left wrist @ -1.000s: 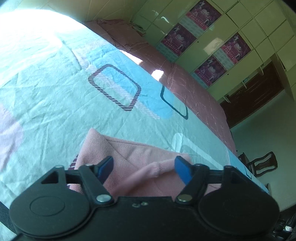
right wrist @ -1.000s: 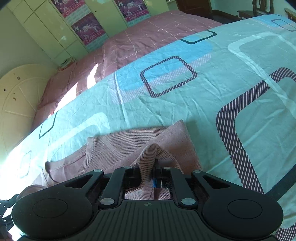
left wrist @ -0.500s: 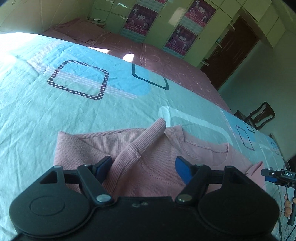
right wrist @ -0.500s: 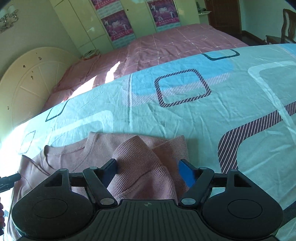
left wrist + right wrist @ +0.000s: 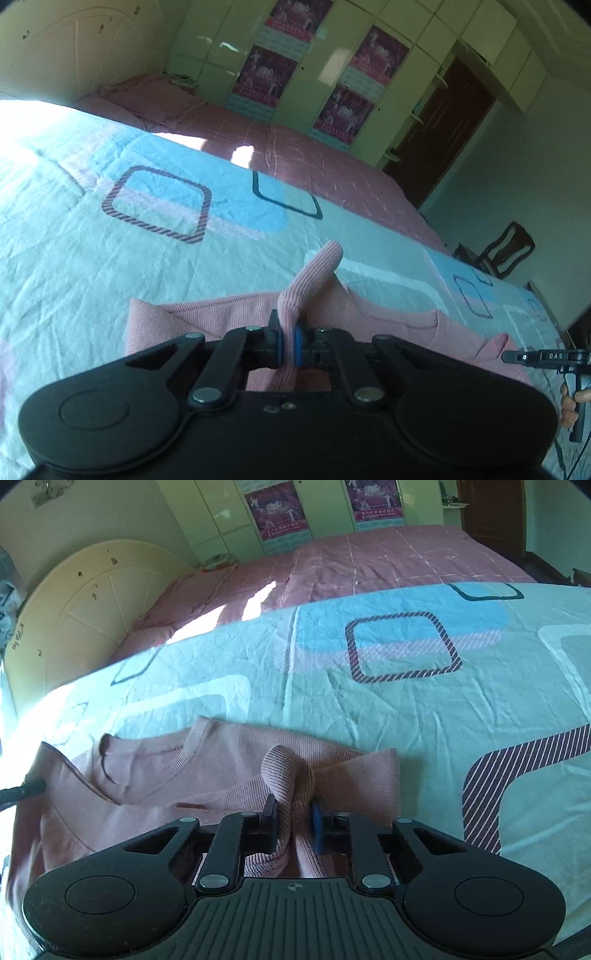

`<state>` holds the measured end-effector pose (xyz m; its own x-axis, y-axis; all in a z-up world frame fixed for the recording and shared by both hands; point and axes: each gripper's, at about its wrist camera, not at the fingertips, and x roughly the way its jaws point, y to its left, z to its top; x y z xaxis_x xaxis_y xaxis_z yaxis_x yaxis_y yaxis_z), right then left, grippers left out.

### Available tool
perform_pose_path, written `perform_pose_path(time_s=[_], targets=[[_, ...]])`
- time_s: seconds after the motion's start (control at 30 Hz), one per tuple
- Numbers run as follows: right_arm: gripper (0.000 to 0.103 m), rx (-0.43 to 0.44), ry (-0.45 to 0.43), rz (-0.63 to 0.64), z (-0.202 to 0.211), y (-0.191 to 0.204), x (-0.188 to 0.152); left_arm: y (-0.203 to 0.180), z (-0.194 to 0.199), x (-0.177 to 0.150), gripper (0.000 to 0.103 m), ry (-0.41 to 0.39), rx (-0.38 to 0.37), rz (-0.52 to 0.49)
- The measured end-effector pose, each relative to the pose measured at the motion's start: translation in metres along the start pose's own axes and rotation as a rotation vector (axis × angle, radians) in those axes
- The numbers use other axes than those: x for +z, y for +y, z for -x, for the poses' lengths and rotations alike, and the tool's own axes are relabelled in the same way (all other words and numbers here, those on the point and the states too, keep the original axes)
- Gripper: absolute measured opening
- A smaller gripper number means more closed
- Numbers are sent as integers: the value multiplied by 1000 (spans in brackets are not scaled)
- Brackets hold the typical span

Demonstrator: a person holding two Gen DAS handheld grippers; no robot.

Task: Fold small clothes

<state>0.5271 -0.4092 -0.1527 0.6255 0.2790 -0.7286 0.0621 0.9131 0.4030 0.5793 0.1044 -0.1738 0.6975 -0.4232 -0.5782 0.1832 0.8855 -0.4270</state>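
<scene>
A small pink ribbed sweater (image 5: 221,317) lies on the patterned bedspread (image 5: 110,251), neckline toward the far side in the right wrist view (image 5: 147,768). My left gripper (image 5: 289,341) is shut on a raised fold of the sweater's sleeve (image 5: 317,269), whose cuff sticks up beyond the fingers. My right gripper (image 5: 294,818) is shut on a bunched ribbed fold (image 5: 286,771) of the other sleeve. The other gripper's tip shows at the right edge of the left wrist view (image 5: 546,358).
A pink quilt (image 5: 369,561) covers the far half of the bed. A curved cream headboard (image 5: 81,620) stands at the left. Wardrobes with posters (image 5: 332,74) line the far wall. A dark chair (image 5: 498,251) and a brown door (image 5: 443,129) are at the right.
Both grippers were open over the sweater half a second ago. Both have now closed on raised folds of the sleeves. The right one had let go of the cloth before that.
</scene>
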Motion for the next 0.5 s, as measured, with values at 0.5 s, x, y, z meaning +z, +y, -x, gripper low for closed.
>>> perform_pose_path(time_s=[0.5], targets=[[51,0,-96,-123,0,-8,6,29,-20,-13,11,25,146,139]])
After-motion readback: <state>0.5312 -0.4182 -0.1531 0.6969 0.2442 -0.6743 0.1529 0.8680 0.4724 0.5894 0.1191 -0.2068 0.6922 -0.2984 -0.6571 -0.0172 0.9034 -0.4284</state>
